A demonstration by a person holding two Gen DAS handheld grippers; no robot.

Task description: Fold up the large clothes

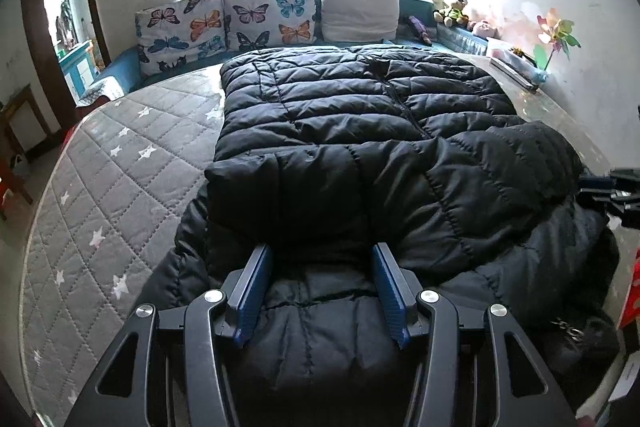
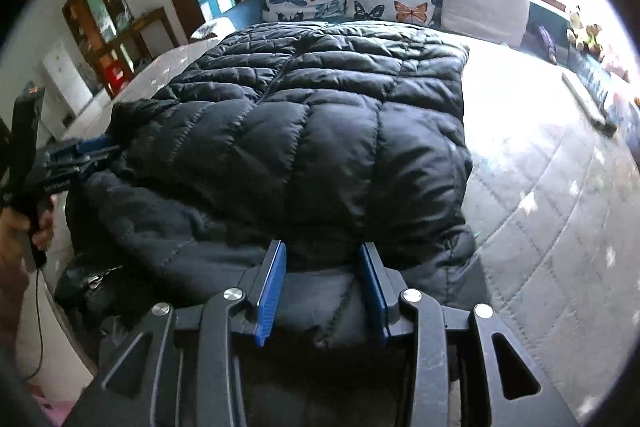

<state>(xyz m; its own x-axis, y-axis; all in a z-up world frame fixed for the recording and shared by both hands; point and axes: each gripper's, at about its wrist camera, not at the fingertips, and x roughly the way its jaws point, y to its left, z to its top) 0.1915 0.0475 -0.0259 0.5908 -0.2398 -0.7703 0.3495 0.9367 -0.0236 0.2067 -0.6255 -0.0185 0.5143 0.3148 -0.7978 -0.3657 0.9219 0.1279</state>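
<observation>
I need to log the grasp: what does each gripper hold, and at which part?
Both hold the black puffer jacket: the left gripper and the right gripper each pinch a thick fold at its near edge. Which part of the garment cannot be told.

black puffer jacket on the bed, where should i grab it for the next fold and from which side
Probably the near bulky end of the black puffer jacket, where a sleeve already lies folded across the body. Come from the near edge of the bed, one gripper at each near corner, fingers straddling the thick edge. The far end lies flat and zipped, so it can likely stay put.
</observation>
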